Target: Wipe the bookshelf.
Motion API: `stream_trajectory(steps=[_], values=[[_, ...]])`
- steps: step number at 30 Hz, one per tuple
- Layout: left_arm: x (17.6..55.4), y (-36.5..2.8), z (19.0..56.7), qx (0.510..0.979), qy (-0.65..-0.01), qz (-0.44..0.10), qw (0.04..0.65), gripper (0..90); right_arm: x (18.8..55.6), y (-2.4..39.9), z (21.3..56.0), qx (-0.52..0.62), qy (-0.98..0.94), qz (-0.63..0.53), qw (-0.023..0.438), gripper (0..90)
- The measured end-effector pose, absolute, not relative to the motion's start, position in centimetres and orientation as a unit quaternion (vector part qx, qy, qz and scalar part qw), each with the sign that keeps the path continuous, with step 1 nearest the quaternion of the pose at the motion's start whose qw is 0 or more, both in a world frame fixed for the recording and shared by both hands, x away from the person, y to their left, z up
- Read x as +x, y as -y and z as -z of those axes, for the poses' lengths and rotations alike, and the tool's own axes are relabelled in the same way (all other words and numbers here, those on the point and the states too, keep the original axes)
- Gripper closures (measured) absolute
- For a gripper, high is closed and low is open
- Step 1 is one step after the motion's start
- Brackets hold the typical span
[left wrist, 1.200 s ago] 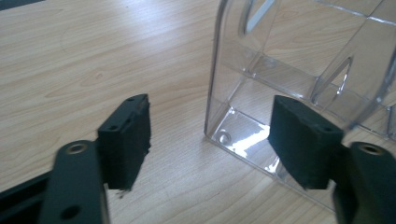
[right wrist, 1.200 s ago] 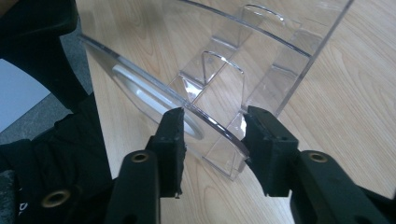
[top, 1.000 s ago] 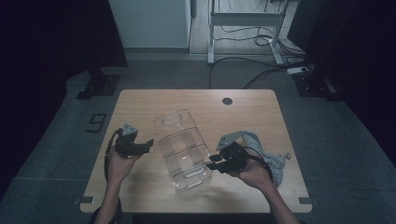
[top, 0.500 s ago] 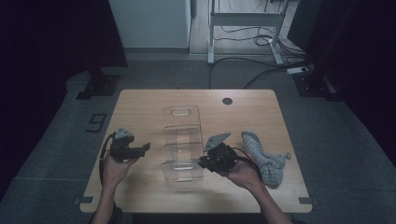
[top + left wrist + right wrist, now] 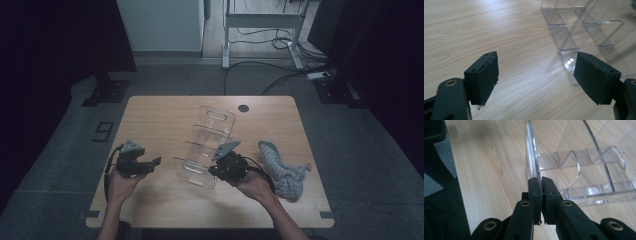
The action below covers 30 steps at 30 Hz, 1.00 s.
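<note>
At the lower left of the high view my left gripper (image 5: 156, 161) hovers over bare counter (image 5: 150, 115), a little apart from the clear plastic rack (image 5: 207, 145). Its jaws stand wide with nothing between them; in the left gripper view the rack's near corner (image 5: 569, 57) lies beyond the right-hand pad.

The rack sits in the middle of the frame, running from a handle slot at its far end to the near edge in front of me. It is thin, see-through, hard plastic with curved dividers. I judge it light and stiff, slick to the pads, and apt to crack or pop free if squeezed on an unsupported wall.

Just right of it, my right gripper (image 5: 212, 171) has just been closing, and the right gripper view shows its jaws pinched on the rack's thin upright side wall (image 5: 534, 167), near the corner. An edge grip like this may let it swing; I think a second hold on the opposite wall would steady it.

At the lower right lies a crumpled grey cloth (image 5: 280, 167), apart from the rack.
</note>
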State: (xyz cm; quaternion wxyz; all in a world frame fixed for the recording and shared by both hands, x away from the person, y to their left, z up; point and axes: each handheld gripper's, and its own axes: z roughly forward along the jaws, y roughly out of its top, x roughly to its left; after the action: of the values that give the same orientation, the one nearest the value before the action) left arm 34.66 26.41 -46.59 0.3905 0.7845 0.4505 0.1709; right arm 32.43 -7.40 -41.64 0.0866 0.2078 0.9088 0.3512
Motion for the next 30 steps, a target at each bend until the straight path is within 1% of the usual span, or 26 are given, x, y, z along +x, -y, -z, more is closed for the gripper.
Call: stream_trajectory(steps=[6,15,18,20,30], values=[[33.8,-25.1,45.9,0.797,-0.415,-0.167,0.406,19.3,32.4,6.4,41.6,0.200,-0.912,-0.350,0.080,86.9],[33.2,-22.5,45.5,0.815,-0.365,-0.170,0.418,18.7,32.2,4.9,41.6,0.191,-0.913,-0.353,0.071,84.7],[33.3,-21.5,45.9,0.816,-0.360,-0.174,0.417,19.2,32.1,4.5,41.6,0.189,-0.914,-0.351,0.070,84.1],[33.5,-21.0,46.1,0.816,-0.361,-0.186,0.411,19.6,32.1,4.3,41.6,0.187,-0.914,-0.353,0.068,83.9],[33.9,-19.9,46.7,0.809,-0.371,-0.198,0.410,22.4,31.9,4.2,41.7,0.188,-0.913,-0.355,0.065,83.8]])
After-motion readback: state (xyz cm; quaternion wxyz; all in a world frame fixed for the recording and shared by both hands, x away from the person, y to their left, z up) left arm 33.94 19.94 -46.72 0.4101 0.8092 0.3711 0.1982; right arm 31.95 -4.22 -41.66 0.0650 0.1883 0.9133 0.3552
